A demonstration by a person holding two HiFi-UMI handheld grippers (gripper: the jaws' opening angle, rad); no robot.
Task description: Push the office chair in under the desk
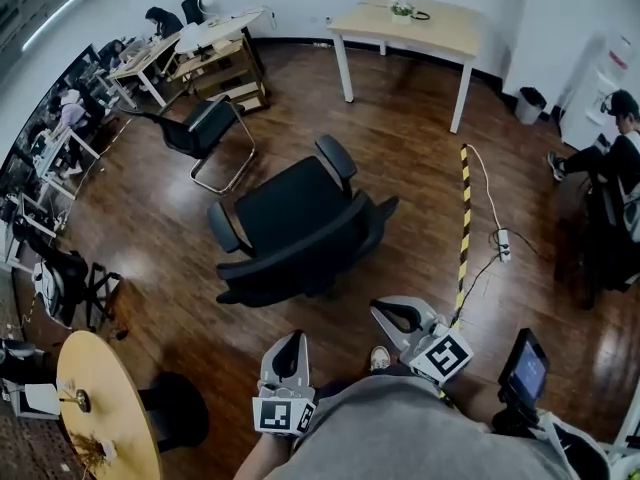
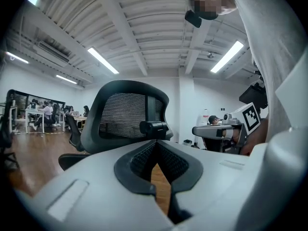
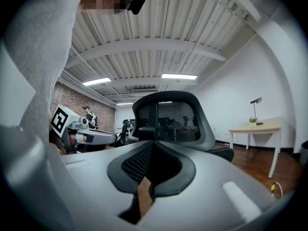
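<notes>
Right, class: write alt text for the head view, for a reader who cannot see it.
A black office chair stands on a dark wooden floor, its back toward the left gripper and right gripper, both shut and short of it. A light wooden desk stands by the far wall.

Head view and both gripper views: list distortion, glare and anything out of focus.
Head view: fisheye bending at the edges, light glare on the wooden floor, office chair sharp. Left gripper view: dark round vignette, bright ceiling lamps, left tongs slightly soft. Right gripper view: same vignette, chair crisp.
</notes>
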